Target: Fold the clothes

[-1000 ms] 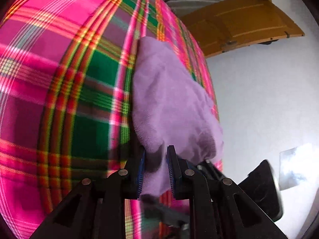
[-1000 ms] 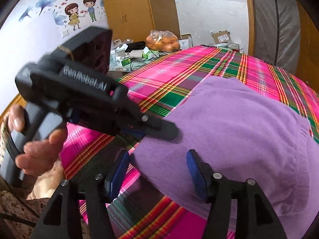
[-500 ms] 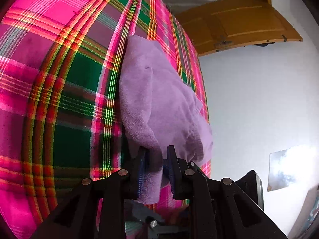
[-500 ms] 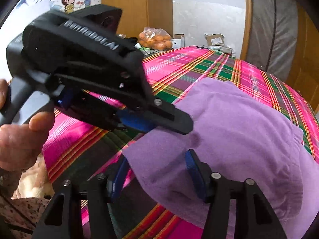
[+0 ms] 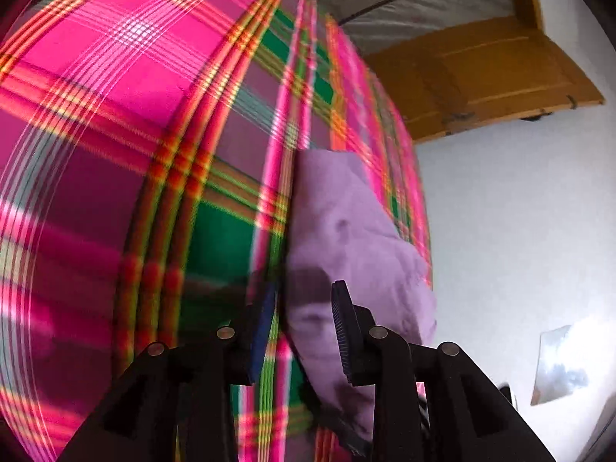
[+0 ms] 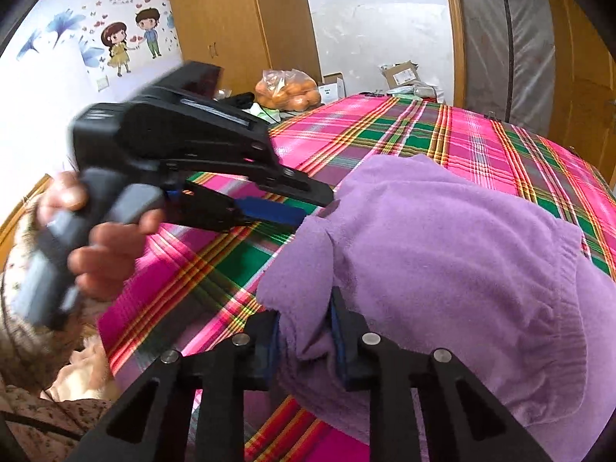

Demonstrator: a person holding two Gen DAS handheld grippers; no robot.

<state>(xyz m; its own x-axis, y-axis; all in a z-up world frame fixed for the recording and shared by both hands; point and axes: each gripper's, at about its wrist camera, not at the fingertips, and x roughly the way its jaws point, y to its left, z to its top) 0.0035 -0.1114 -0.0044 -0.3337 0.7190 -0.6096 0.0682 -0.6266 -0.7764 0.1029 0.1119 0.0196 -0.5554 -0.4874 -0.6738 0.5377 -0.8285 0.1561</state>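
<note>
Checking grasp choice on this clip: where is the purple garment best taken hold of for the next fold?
Grip the purple garment at its near edge, coming in low from the near side over the plaid cloth. That edge is bunched and lifted clear. The right tool is clamped there; the left tool has just opened beside its far corner.

Left wrist view: looks along its own tongs (image 5: 304,331), angled down and close over the plaid bedspread (image 5: 115,123), facing a wooden door (image 5: 492,77) and white wall. Right wrist view: looks along its own tongs (image 6: 304,342), also angled down and close, facing a wardrobe (image 6: 238,19) and the left-hand tongs (image 6: 308,208). Both views share the purple garment (image 5: 346,231) (image 6: 442,261) and the bedspread (image 6: 423,134).
</note>
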